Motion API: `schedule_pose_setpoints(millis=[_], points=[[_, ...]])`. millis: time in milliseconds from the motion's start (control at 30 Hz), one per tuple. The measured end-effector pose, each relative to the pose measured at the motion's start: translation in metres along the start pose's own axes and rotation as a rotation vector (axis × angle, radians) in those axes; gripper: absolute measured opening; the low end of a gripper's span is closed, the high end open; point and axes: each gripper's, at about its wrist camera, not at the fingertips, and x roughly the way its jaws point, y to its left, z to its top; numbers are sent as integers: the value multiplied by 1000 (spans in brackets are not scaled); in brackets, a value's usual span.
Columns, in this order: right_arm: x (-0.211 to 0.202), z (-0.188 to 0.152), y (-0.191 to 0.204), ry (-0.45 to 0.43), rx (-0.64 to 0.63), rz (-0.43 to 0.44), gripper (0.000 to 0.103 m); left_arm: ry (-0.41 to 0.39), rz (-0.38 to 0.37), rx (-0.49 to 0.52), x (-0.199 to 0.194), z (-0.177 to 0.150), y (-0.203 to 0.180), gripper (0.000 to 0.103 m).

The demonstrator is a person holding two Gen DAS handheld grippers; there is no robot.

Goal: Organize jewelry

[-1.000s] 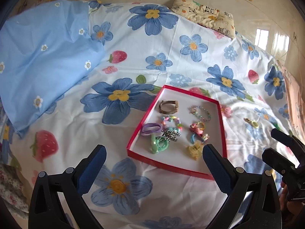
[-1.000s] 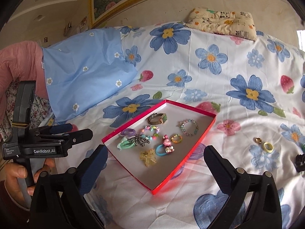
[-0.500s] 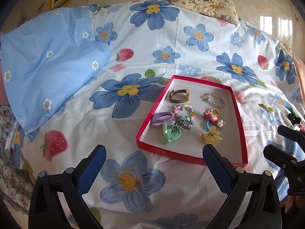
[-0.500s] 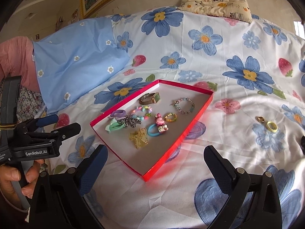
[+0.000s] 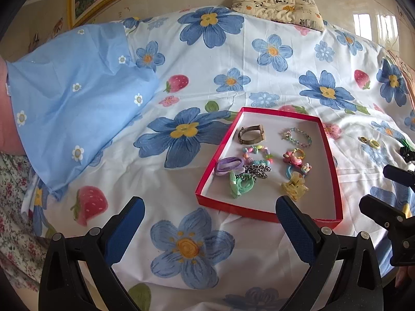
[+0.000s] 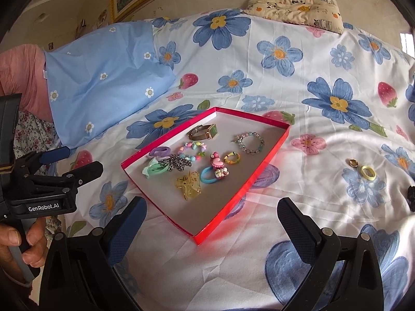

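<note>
- A flower-print bedsheet (image 6: 259, 64) covers the bed; a blue pillow (image 6: 103, 83) lies at its left and a small patterned cushion (image 6: 293, 2) at the far edge.
- The red tray (image 6: 269, 153) sits mid-bed holding a watch (image 6: 203, 132), a bead bracelet (image 6: 250, 140) and a yellow hair claw (image 6: 189, 185), with bare sheet all round it.
- Two rings (image 6: 363, 169) lie on the sheet, well right of the tray.
- Left gripper (image 5: 210, 223) and right gripper (image 6: 211, 223) both hover near the tray's front edge, jaws spread wide, holding nothing.
- Only the right wrist view shows a hand (image 6: 18, 243) on the left handle.

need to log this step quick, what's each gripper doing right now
Left gripper: open, holding nothing, above the bedsheet near the red box.
Right gripper: open, holding nothing.
</note>
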Motion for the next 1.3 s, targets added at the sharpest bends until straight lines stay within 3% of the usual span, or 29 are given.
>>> schedule_pose_setpoints(millis=[467, 1300], points=[[-10, 6, 4, -37, -13, -8, 102, -14, 2, 8, -2, 0, 3, 102], [-2, 6, 3, -27, -1, -3, 102, 5, -3, 12, 15, -1, -2, 102]])
